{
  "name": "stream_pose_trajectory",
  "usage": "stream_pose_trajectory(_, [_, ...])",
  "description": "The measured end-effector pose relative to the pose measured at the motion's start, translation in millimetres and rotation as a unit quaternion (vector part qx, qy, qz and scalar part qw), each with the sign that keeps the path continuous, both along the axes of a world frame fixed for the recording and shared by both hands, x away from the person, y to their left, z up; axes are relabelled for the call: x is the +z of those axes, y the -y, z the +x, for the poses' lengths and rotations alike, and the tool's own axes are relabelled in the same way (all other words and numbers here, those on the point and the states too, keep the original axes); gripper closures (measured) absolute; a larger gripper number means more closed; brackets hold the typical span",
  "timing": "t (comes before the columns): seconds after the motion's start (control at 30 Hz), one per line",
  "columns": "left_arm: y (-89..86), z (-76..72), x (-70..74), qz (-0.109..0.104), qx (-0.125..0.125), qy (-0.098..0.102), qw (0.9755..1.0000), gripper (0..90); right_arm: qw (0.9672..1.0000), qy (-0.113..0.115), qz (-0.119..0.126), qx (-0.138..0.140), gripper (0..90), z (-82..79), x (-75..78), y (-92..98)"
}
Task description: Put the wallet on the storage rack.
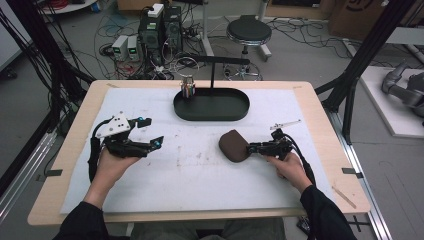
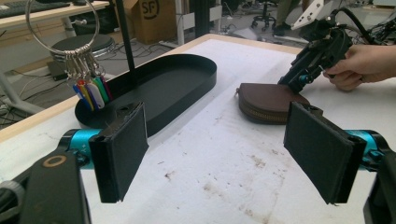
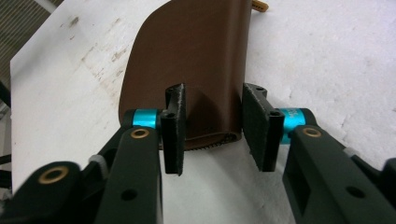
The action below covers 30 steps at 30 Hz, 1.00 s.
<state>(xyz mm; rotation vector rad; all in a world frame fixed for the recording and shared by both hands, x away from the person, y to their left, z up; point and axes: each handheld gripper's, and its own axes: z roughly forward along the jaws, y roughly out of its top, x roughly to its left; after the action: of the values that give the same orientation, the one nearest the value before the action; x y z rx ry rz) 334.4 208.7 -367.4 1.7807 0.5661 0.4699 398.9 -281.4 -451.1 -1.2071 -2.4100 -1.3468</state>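
Note:
A brown leather zip pouch (image 1: 234, 145) lies flat on the white mat, right of centre. My right gripper (image 1: 250, 148) points left at the pouch's near end. In the right gripper view the pouch (image 3: 196, 60) reaches in between the jaws of my right gripper (image 3: 212, 135). One pad stands over its top face and the other beside its edge, with no clear press. My left gripper (image 1: 152, 131) hovers at the left, wide open and empty. The left gripper view looks past my left gripper (image 2: 215, 149) to the pouch (image 2: 271, 100) and my right gripper (image 2: 292, 84).
A black oval tray (image 1: 240, 112) sits at the back centre of the mat (image 1: 175, 170). A ring of keys with coloured tags (image 1: 187, 89) hangs from a black stand (image 1: 212, 70) over the tray's left end. A stool (image 1: 248, 31) and cables lie beyond the table.

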Motion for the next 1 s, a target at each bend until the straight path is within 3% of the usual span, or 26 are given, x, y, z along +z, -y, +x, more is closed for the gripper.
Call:
stream_pose_trajectory(0.17, [3.0, 0.0, 0.3, 0.001, -0.004, 0.001, 1.0, 21.5, 0.9997, 0.017, -0.01, 0.017, 66.4, -3.4, 2.7, -3.8])
stream_pose_trajectory(0.33, [2.3, 0.5, 0.8, 0.0, -0.005, 0.001, 1.0, 21.5, 0.9975, 0.064, -0.021, 0.021, 70.1, -9.2, 11.5, -7.8])
stream_pose_trajectory(0.57, [5.1, 1.4, -0.6, 0.0, -0.01, -0.003, 0.9999, 21.5, 0.993, 0.109, -0.034, 0.03, 73.4, -17.6, 22.1, -13.4])
stream_pose_trajectory(0.67, [7.9, 2.3, -0.8, 0.001, -0.015, -0.004, 0.9999, 21.5, 0.9898, 0.132, -0.04, 0.035, 74.2, -21.9, 27.0, -16.8])
stream_pose_trajectory(0.83, [18.0, 7.0, -3.4, -0.002, -0.03, -0.015, 0.9994, 21.5, 0.9817, 0.177, -0.05, 0.051, 75.2, -29.8, 35.7, -23.7])
stream_pose_trajectory(1.0, [31.5, 14.1, -7.4, -0.007, -0.051, -0.028, 0.9982, 21.7, 0.9771, 0.197, -0.052, 0.06, 75.5, -34.7, 39.8, -27.4])
